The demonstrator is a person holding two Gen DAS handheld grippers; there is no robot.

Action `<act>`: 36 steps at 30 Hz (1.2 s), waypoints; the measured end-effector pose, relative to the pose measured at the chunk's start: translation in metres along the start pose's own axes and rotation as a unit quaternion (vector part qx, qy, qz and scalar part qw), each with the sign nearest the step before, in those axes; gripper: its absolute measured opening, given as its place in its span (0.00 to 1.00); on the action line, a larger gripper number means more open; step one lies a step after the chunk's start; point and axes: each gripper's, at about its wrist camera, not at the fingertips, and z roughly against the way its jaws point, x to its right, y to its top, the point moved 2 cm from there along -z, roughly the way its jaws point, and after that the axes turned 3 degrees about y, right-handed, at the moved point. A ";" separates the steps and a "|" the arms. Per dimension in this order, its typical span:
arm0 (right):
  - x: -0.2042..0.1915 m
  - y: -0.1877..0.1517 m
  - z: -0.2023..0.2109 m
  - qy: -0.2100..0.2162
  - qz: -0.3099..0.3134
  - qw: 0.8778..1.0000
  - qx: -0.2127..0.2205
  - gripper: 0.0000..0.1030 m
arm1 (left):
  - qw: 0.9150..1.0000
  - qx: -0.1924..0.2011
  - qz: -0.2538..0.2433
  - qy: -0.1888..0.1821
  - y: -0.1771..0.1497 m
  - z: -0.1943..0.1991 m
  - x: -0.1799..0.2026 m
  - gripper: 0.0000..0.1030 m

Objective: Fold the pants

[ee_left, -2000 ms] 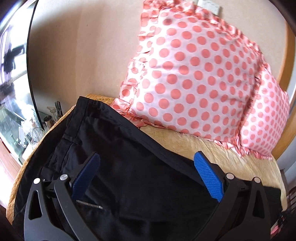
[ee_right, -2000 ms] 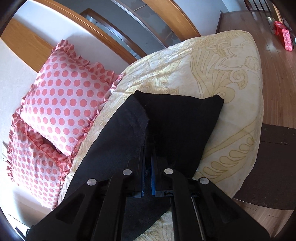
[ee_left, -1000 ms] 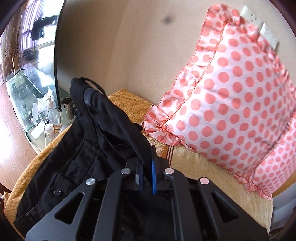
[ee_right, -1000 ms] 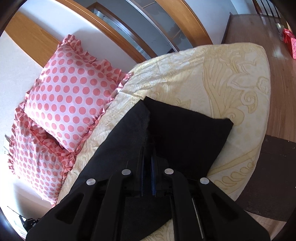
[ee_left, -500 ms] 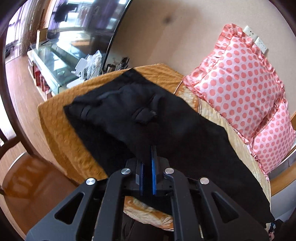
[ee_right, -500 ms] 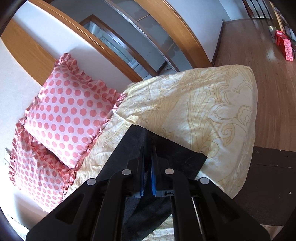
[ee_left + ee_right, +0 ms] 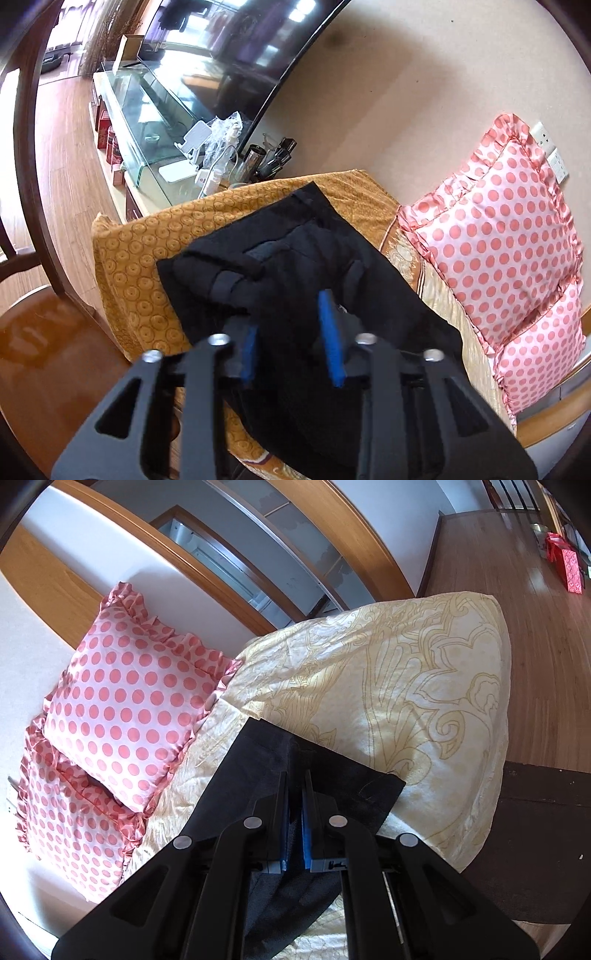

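Black pants lie folded lengthwise on a yellow patterned bed cover, waistband end toward the bed's corner. My left gripper is open just above the waist part, its blue pads apart with cloth between them but not pinched. In the right wrist view the pants' leg end lies on the cream cover. My right gripper is nearly shut, its blue pads pinching a fold of the black cloth.
Two pink polka-dot pillows lean on the wall at the bed's head; they also show in the right wrist view. A glass TV stand with small items stands beyond the bed corner. Wooden floor and a dark mat lie beside the bed.
My left gripper carried the waist edge over toward the near side, then opened and let the cloth drop. My right gripper stayed pinched on the leg end, and its pads have parted slightly.
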 end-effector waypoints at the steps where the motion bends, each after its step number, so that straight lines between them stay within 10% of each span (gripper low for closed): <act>1: 0.000 0.001 0.001 0.004 -0.001 1.000 0.001 0.05 | 1.000 0.006 -0.011 -0.006 0.003 0.006 0.003 0.06; 28: 0.030 -0.015 0.013 -0.027 -0.014 0.999 -0.011 0.07 | 0.995 -0.006 -0.091 0.040 -0.014 0.003 -0.021 0.10; 31: 0.030 -0.016 0.019 -0.041 -0.005 0.999 -0.009 0.16 | 0.996 -0.010 -0.083 0.026 -0.016 0.000 -0.026 0.16; 34: 0.021 -0.014 0.037 -0.093 0.033 0.995 0.031 0.63 | 0.998 -0.015 -0.064 0.002 -0.016 0.004 -0.033 0.25; 36: 0.007 -0.013 0.055 -0.124 0.075 0.986 0.078 0.71 | 0.998 0.002 -0.052 0.022 -0.016 0.013 -0.038 0.59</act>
